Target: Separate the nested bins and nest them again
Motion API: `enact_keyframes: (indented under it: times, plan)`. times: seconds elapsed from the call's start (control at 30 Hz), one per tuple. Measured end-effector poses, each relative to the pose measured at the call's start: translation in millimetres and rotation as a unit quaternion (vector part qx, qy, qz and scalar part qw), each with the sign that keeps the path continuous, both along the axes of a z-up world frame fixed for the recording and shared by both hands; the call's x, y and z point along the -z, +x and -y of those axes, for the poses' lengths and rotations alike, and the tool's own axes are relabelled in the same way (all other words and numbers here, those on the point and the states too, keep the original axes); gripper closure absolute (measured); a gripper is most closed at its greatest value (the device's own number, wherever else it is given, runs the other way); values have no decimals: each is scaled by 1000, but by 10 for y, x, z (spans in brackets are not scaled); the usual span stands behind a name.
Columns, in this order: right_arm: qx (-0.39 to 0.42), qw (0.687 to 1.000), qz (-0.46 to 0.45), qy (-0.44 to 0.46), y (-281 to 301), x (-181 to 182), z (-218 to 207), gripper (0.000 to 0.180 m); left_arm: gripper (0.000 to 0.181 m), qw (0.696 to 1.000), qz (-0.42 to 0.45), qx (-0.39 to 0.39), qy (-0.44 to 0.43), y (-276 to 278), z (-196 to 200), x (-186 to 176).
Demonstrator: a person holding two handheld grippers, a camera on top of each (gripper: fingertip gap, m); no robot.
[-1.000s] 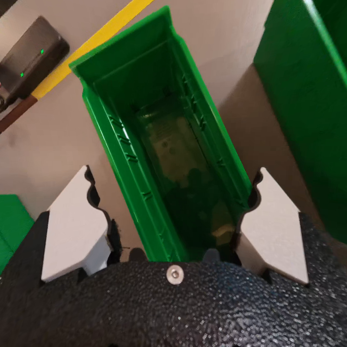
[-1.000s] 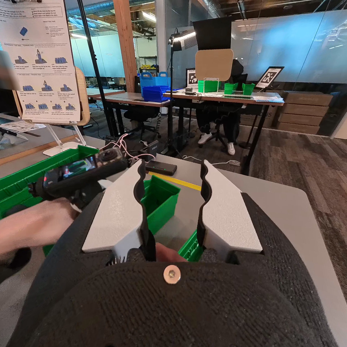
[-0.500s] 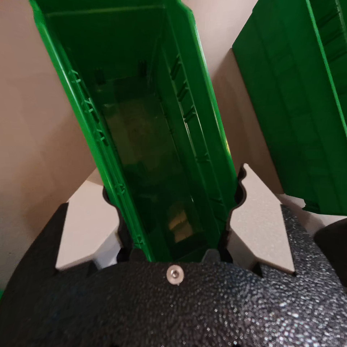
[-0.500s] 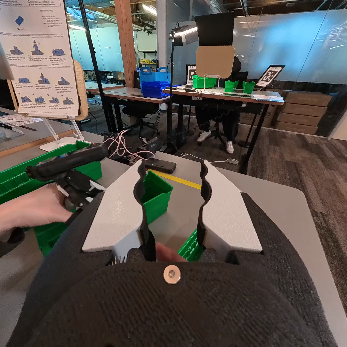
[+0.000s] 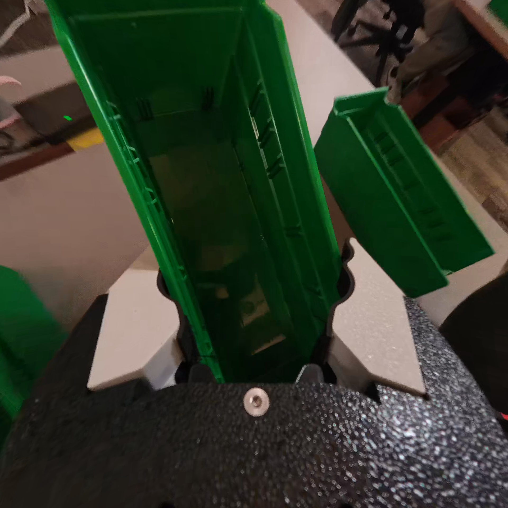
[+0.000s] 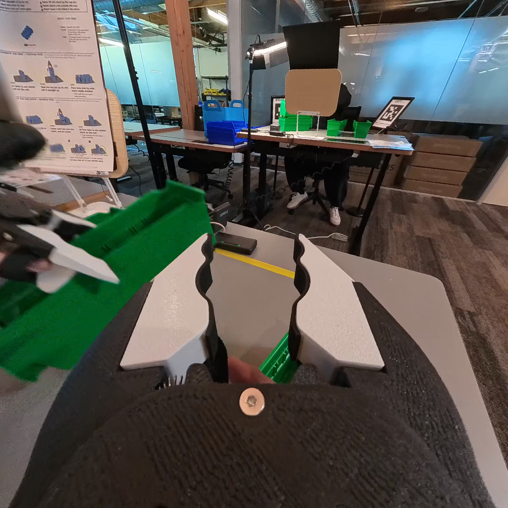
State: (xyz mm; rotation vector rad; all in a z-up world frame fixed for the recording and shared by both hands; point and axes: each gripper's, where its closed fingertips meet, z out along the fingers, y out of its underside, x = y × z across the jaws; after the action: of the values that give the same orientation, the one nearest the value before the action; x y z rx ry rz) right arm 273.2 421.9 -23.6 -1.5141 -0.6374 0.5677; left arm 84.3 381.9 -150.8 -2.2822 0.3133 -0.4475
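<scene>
My left gripper (image 5: 254, 257) is shut on a long green bin (image 5: 192, 165); both pads press on its side walls near its near end. The right wrist view shows that bin (image 6: 143, 236) lifted off the grey table (image 6: 384, 302) and tilted, with the left gripper (image 6: 68, 255) on it. A second green bin (image 5: 398, 192) lies on the table to the right. My right gripper (image 6: 253, 239) is open, with bare table between its fingers. A green bin edge (image 6: 277, 360) shows low by its right finger.
A black device with green lights (image 6: 236, 243) lies by a yellow tape line (image 6: 255, 264) at the table's far edge. More green plastic (image 5: 16, 316) is at the left. An instruction sheet on a stand (image 6: 55, 82) is far left. The table edge runs along the right.
My left gripper closed its pads onto the long green bin's walls and lifted it off the table, tilting upward. The right gripper stayed still and open.
</scene>
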Motion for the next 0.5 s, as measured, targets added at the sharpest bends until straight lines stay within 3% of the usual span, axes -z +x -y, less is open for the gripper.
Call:
enact_keyframes:
  times: [0.23,0.37,0.5]
  plan:
    - [-2,1000,0,-1,-6,3,3,122,57,997,-17,-66,47,-999,318,-861]
    - [-3,1000,-2,2,-8,-8,10,122,57,993,-11,-115,5,-1632,459,-903]
    - [-2,1000,-4,1,-7,-9,1,122,58,989,5,-139,-49,-1981,557,-695]
